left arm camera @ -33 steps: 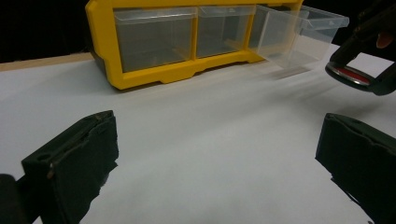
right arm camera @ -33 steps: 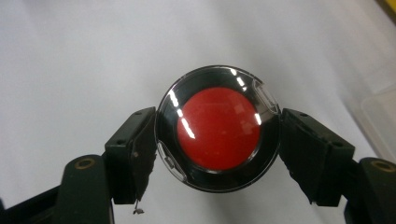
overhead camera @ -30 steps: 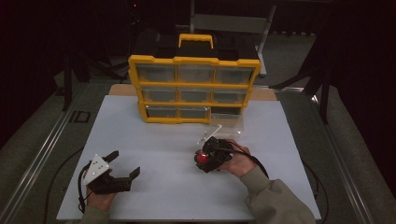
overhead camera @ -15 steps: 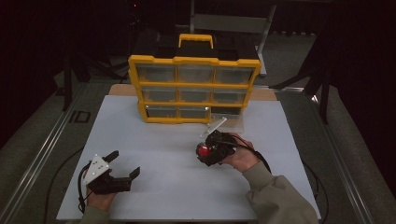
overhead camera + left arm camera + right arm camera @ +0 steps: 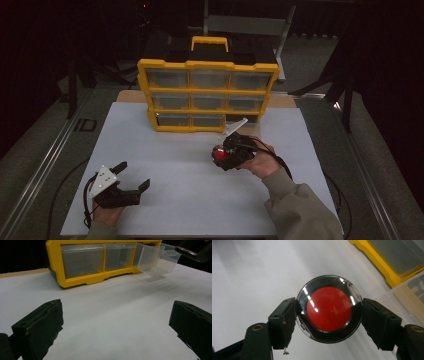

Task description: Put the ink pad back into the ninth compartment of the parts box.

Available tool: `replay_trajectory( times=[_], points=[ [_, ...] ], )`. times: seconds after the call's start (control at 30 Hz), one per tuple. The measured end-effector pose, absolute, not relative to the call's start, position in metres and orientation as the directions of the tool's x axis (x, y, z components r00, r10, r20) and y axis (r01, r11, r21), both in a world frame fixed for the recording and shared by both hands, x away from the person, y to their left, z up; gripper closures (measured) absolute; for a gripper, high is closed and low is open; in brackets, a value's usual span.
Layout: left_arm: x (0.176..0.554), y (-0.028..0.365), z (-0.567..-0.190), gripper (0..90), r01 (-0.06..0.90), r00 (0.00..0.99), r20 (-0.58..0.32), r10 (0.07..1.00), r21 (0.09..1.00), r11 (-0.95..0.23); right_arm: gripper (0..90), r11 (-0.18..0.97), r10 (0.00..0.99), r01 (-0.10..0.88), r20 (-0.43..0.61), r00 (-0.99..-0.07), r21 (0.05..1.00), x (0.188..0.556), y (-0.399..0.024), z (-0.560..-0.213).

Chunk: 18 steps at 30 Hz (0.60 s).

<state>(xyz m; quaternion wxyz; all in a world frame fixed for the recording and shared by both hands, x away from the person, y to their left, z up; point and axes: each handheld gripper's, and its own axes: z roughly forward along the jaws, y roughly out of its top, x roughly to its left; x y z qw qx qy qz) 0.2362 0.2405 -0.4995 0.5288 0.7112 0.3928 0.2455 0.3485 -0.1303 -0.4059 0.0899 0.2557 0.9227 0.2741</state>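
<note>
Clamping red disc (image 5: 329, 308), right tongs (image 5: 329, 322)

Grey-green sleeve (image 5: 299, 210), 2 black claws, left claw (image 5: 133, 175) with grey triangular plate (image 5: 103, 178), trailing black cables (image 5: 88, 200)

A red disc (image 5: 328, 308) ringed in glossy black is seen; at its one o'clock, a yellow-framed organizer (image 5: 207, 95) with clear drawers, on a white tabletop (image 5: 175, 165).

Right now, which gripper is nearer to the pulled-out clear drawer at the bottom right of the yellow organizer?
Right. The right gripper, shut on a red round disc, is just in front of the clear drawer. The left gripper sits open at the table's near left, far from it.
</note>
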Motion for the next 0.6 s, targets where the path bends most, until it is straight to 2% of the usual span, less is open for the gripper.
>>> replay_trajectory(
  times=[0.6],
  points=[
    [0.236,0.241,-0.500,0.0,0.300,0.571,-0.064,0.818,0.944,-0.135,29.5,0.668,0.575,0.454,-0.022,-0.818,0.589,0.365,-0.141,-0.390]
  ],
)
